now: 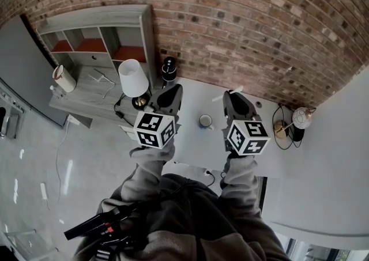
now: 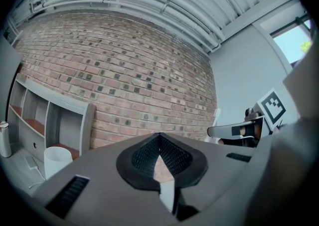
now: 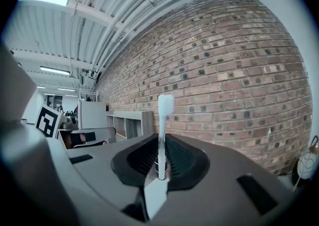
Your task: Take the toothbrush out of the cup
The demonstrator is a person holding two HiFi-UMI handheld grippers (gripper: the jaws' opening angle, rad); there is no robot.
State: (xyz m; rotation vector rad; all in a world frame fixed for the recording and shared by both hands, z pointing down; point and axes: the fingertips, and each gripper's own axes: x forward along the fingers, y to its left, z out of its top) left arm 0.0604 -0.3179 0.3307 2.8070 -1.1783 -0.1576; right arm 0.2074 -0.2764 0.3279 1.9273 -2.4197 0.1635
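Most of the job looks done. The slim white plastic toothbrush (image 3: 161,131) is out of the small round white cup (image 1: 206,120) and clamped in the right gripper (image 3: 162,140), with the jaws pinched on its lower handle. The brush stands upright along the jaw line, bristle head on top, well clear of the cup. In the head view the cup stands on the white tabletop (image 1: 199,95) between the two grippers. It's too small to tell if anything else is in it.

Left gripper (image 2: 159,137): jaws together at the tips, nothing between them. Only a sliver of red brick wall (image 2: 124,70) shows through the gap lower down. It's held up beside the right one, apart from the cup.

Left to do, my read: at most, putting the brush down somewhere.

Materials:
- **Jaw pads** (image 3: 137,159): black, finely ribbed, rubbery-looking, set in smooth grey moulded shells (image 3: 224,190).
- **Cube** (image 1: 247,137): one on each gripper, with black-and-white square markers.
- **Brush:** the handle is thin, smooth and looks rigid; the head is a soft rounded rectangle.
- **Cup:** pale rim, dark inside.

A thin smooth handle may pivot in the pinch, so I'd keep it vertical.
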